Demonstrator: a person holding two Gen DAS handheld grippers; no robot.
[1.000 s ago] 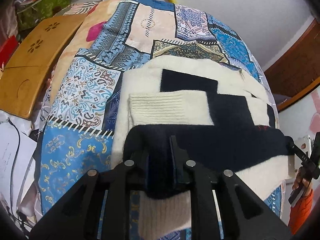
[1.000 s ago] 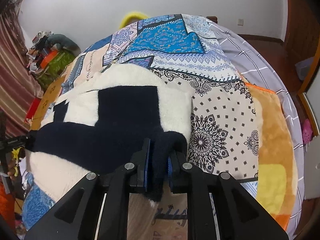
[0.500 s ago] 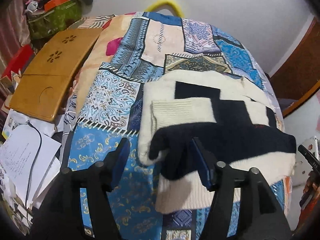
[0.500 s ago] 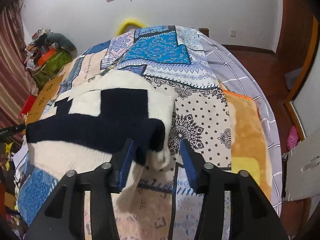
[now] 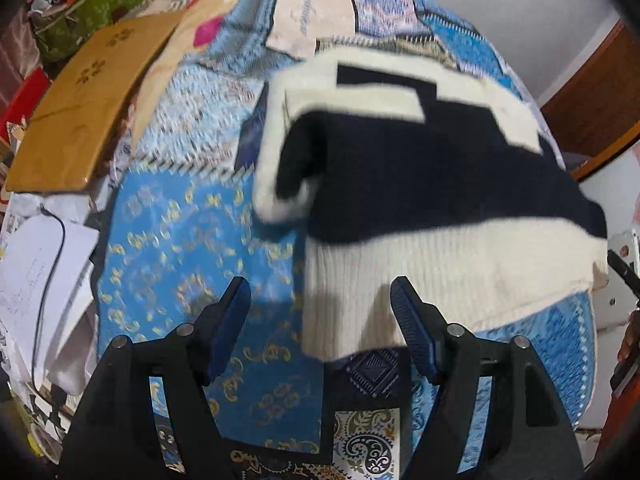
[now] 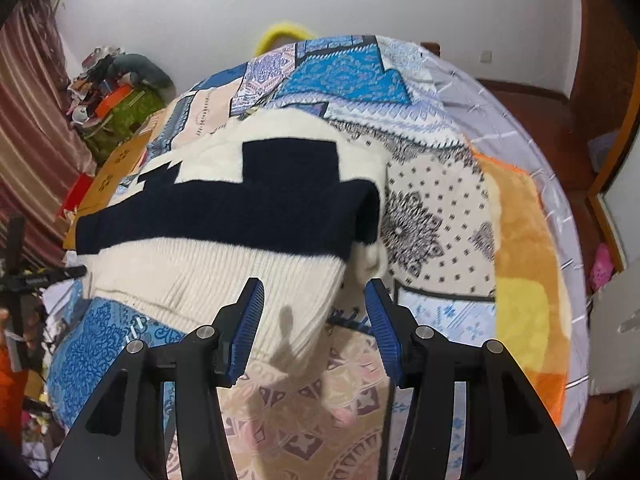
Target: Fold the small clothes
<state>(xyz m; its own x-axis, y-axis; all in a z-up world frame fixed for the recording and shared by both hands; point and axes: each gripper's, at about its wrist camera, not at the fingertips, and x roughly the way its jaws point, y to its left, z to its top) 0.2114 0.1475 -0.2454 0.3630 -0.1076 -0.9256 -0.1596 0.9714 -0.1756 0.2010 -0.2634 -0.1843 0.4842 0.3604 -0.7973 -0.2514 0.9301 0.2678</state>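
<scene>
A cream and navy knit sweater (image 5: 420, 184) lies folded on the patchwork bedspread (image 5: 192, 232), its ribbed cream hem nearest me. In the right wrist view the sweater (image 6: 240, 216) sits left of centre on the bedspread (image 6: 432, 216). My left gripper (image 5: 320, 304) is open and empty, just short of the hem's left corner. My right gripper (image 6: 314, 304) is open and empty, with the hem's right corner lying between and beyond its fingers, not gripped.
A wooden board (image 5: 84, 100) and papers (image 5: 36, 276) lie off the bed's left side. An orange blanket (image 6: 524, 264) and grey sheet (image 6: 516, 120) cover the bed's right side. Cluttered bags (image 6: 120, 104) stand by the wall. The other gripper shows at the left edge (image 6: 24, 276).
Both grippers were shut on the sweater's navy fold a second ago. They opened, let it drop onto the sweater, and drew back toward me.
</scene>
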